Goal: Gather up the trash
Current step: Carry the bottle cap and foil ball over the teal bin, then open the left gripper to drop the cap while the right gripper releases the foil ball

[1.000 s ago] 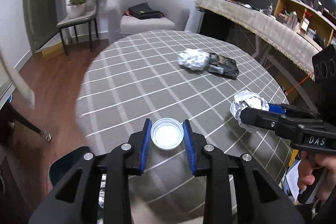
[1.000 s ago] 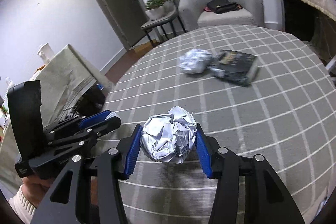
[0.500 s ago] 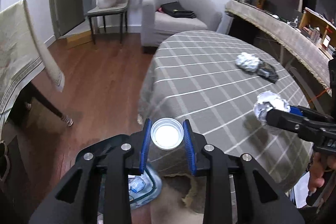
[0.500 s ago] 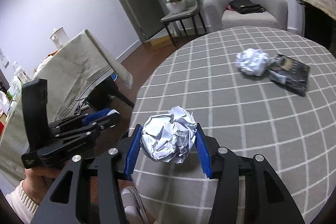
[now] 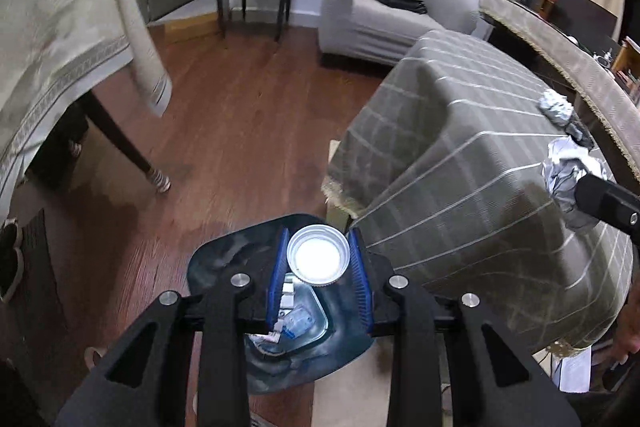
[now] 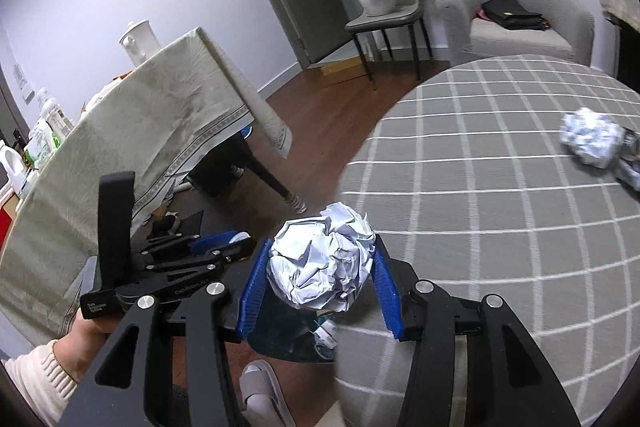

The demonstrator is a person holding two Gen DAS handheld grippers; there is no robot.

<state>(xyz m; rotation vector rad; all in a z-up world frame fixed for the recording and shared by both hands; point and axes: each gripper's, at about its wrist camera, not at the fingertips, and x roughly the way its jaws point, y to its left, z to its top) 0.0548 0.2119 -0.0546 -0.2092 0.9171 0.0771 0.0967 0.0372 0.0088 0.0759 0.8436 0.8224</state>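
White and round, the bottle cap (image 5: 319,258) sits clamped between the blue fingers (image 5: 277,277) of the left gripper (image 5: 319,269), directly above the dark blue trash bin (image 5: 224,259) on the wooden floor (image 5: 240,131). Inside the bin lie a crushed clear plastic bottle and a few small scraps of wrapper. Crumpled into a ball, the foil wad (image 6: 322,263) is pinched between the fingers of the right gripper (image 6: 320,277), which hangs at the near edge of the tabletop (image 6: 500,227) with the bin's rim showing just below it. Another foil ball (image 6: 590,141) rests on the grey checked cloth at the far right, touching a dark packet (image 6: 630,163) beside it. Both grippers tilt downward, the left more steeply. A hand in a cream knit sleeve (image 6: 36,383) grips the left tool's handle at the lower left of the right wrist view. A slippered foot (image 6: 262,393) stands just near the bin.
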